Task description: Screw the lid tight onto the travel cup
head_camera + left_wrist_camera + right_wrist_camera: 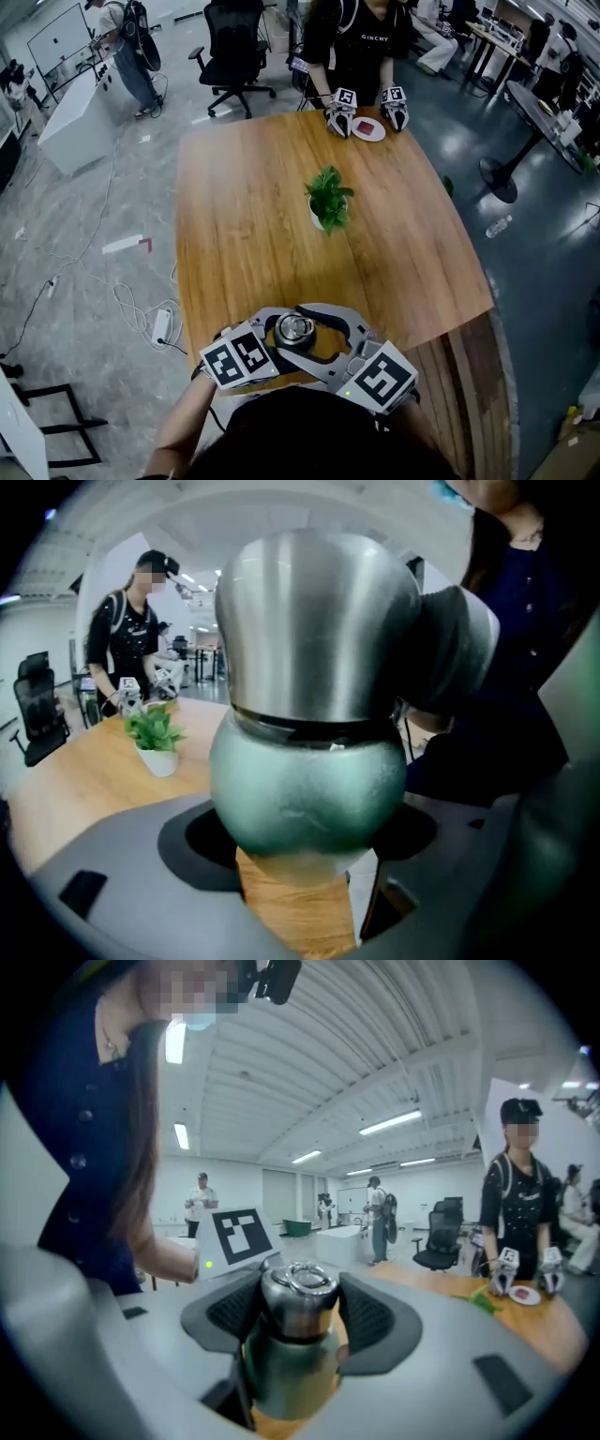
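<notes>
The travel cup (296,330) stands upright at the table's near edge, a frosted green body (305,789) under a steel lid (314,621) with a ring on top (305,1279). My left gripper (305,855) is shut on the green body, low down. My right gripper (298,1307) is shut on the steel lid, its ribbed dark pads (375,1312) pressing both sides. In the head view the two grippers (277,339) (323,323) meet around the cup from the left and the right. The seam between lid and body shows as a dark line.
A small potted plant (328,199) stands mid-table on the wooden table (244,216). At the far edge a person holds two grippers (341,111) beside a small plate (368,128). Office chairs and cables lie beyond the table.
</notes>
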Motion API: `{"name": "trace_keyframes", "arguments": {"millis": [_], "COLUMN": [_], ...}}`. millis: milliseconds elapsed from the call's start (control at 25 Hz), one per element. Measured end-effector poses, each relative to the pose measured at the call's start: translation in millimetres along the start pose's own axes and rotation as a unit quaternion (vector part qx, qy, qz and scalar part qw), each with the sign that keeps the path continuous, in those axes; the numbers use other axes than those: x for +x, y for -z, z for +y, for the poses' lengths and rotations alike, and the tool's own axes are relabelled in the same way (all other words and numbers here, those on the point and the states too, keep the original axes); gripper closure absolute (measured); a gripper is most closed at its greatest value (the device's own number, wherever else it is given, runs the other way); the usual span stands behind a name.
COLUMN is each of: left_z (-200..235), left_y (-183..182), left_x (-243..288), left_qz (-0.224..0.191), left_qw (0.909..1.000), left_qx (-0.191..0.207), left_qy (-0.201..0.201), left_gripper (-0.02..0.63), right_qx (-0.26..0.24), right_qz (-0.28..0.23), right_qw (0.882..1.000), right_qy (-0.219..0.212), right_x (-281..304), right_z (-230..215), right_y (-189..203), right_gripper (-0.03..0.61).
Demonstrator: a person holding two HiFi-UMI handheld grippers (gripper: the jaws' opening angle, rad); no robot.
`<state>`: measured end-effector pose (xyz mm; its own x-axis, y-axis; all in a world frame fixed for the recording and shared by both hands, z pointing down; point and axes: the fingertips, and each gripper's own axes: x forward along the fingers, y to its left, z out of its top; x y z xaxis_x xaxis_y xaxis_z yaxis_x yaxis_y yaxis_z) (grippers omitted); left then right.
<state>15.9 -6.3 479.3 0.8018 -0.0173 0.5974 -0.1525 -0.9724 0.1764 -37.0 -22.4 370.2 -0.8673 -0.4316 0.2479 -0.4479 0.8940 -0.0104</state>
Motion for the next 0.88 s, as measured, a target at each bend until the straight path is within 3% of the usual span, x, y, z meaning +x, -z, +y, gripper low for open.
{"name": "trace_keyframes", "arguments": {"millis": [160, 280, 360, 480, 640, 720, 880], "left_z": [29.5, 42.5, 38.5, 17.0, -15.8, -19.6, 1.8], "left_y": [3.4, 7.2, 8.0, 5.3, 6.8, 7.7, 9.9], "left_x": [-2.7, -4.7, -2.9, -2.1, -3.6, -1.2, 4.3], "left_qz": [0.006, 0.021, 0.024, 0.007, 0.010, 0.012, 0.019], "left_qw": [0.9937, 0.9867, 0.9906, 0.9991, 0.9957, 0.9949, 0.9991], "left_qx": [-0.046, -0.053, -0.036, 0.006, 0.052, 0.048, 0.024], "left_qy": [-0.102, -0.152, -0.130, -0.042, 0.076, 0.088, 0.029], "left_gripper": [0.227, 0.227, 0.227, 0.227, 0.227, 0.227, 0.227], "right_qx": [0.010, 0.043, 0.055, 0.064, 0.049, 0.033, 0.004], "right_qz": [0.002, -0.015, -0.028, -0.037, -0.023, -0.010, 0.017], "right_qw": [0.995, 0.991, 0.994, 0.997, 0.997, 0.997, 1.000], "right_qy": [0.100, 0.128, 0.091, 0.007, -0.063, -0.066, 0.013], "right_x": [8.1, 9.9, 10.3, 4.1, -3.2, -1.8, 4.7], "right_z": [-17.8, -25.9, -20.8, -5.6, 7.8, 9.9, -3.5], "right_y": [2.3, 2.8, 0.4, -5.7, -3.8, 1.3, 8.2], "right_gripper": [0.310, 0.310, 0.310, 0.308, 0.308, 0.308, 0.310]}}
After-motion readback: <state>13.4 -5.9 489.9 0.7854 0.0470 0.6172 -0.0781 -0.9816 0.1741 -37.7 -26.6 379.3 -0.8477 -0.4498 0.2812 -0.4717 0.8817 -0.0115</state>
